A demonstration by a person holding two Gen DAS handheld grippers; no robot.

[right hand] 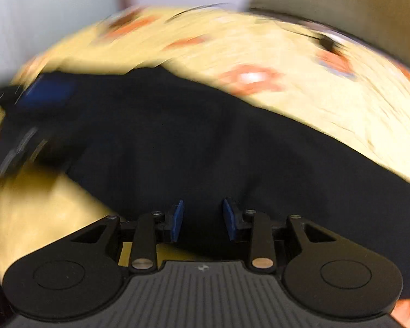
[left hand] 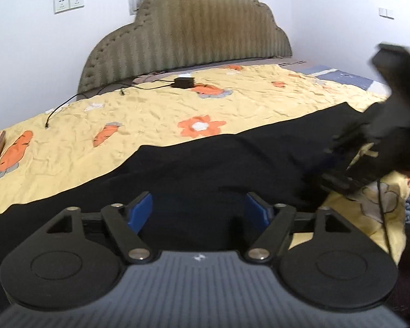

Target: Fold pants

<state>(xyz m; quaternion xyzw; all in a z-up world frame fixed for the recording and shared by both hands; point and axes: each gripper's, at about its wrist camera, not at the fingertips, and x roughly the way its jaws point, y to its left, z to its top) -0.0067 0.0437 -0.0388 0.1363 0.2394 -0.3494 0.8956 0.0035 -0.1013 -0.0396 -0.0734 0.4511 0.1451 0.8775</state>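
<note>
From the left wrist view, the black pants [left hand: 205,164] lie flat on the bed [left hand: 150,114], over its yellow flowered quilt, as a long band whose long axis runs from lower left to upper right. The left hand-held gripper [left hand: 199,209] sits right over the near edge of that band, its blue pads [left hand: 143,209] wide apart with only cloth beneath the gap; nothing is pinched. The right hand-held gripper [left hand: 341,164] shows at the far right, blurred, down at the other end of the pants.

From the right wrist view, heavily smeared, the pants [right hand: 205,142] stretch away to the left and right just ahead of the right hand-held gripper [right hand: 203,218]. Its pads [right hand: 177,218] stand partly apart, narrower than the left's, with dark cloth behind the gap; whether any fabric lies between them I cannot tell. Each tool seems equally close to its own end.
</note>
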